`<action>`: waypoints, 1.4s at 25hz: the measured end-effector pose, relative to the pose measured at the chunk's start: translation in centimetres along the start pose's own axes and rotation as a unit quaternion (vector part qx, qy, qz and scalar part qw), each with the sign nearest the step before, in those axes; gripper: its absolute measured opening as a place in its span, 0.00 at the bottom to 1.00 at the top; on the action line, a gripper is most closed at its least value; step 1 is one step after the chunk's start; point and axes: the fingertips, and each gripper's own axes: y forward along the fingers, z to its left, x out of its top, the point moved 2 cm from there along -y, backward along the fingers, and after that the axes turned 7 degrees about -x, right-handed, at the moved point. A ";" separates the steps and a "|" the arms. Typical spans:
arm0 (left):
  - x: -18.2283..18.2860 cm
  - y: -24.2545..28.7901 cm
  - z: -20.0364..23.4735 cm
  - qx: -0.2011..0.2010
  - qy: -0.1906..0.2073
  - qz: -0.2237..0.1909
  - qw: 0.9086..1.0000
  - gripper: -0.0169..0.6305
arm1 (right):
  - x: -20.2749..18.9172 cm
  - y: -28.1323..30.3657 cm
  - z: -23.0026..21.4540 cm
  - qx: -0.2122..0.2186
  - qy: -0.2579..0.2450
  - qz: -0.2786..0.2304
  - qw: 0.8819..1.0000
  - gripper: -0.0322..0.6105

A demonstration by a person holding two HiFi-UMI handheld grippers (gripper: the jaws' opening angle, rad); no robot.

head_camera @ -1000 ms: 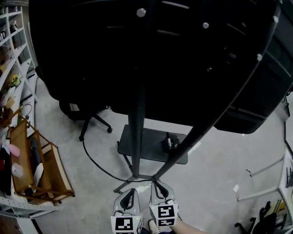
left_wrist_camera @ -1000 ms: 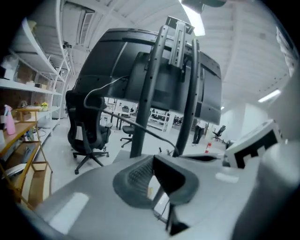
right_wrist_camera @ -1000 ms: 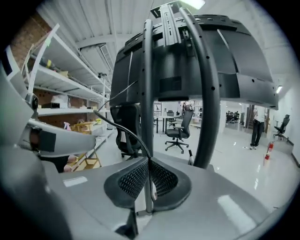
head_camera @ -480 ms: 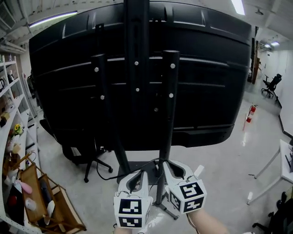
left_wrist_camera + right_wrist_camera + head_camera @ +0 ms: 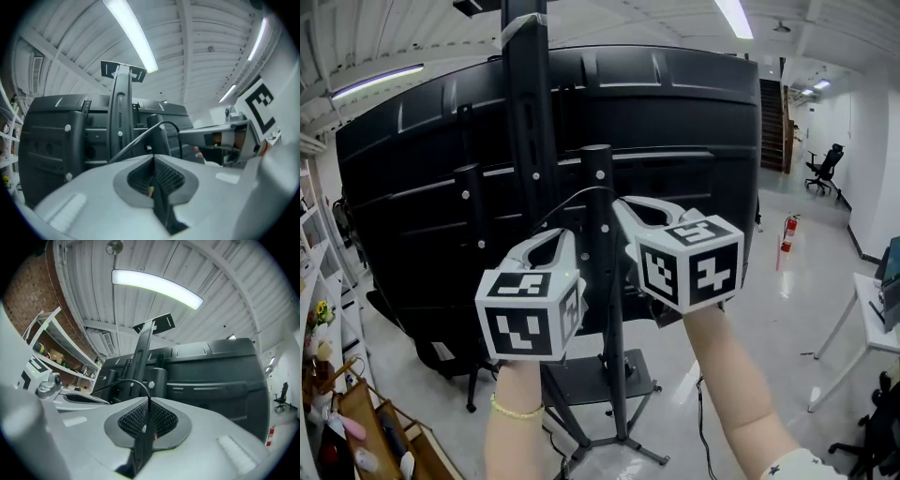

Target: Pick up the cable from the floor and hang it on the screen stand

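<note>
left hand-held gripper (image 5: 153,157): pinched tight on the cable (image 5: 123,379) | right hand-held gripper (image 5: 149,397): same deal, clamped on it | cable: up in the air, small arc strung between both, right by the screen stand (image 5: 528,103) posts

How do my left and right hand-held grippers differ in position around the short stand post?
The left hand-held gripper sits lower, left of the short black upright post; the right hand-held gripper is higher, on the post's right. The left one's wrist wears a yellow band; the right one's is bare. Shared: both are shut on the thin black cable, which spans between them across the post.
</note>
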 end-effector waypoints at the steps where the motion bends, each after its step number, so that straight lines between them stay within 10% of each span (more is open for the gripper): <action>1: 1.2 0.7 0.7 0.002 0.003 -0.004 1.000 0.04 | 1.3 0.8 -0.4 -0.007 -0.007 -0.002 1.000 0.07; 9: 7.9 5.2 4.0 0.015 0.033 -0.025 0.999 0.04 | 6.4 5.9 -3.6 -0.071 -0.060 0.053 0.994 0.07; 18: 5.7 6.4 4.4 0.015 0.020 -0.048 0.999 0.04 | 2.5 5.9 -4.3 -0.110 -0.089 0.075 0.987 0.11; 25: -1.9 4.3 1.4 -0.009 -0.019 -0.031 0.999 0.04 | -4.7 2.0 -2.8 -0.106 -0.071 0.053 0.990 0.22; 35: -19.5 -2.3 -5.1 -0.003 -0.076 0.003 0.997 0.04 | -22.1 -6.5 3.3 -0.075 0.014 0.081 0.994 0.05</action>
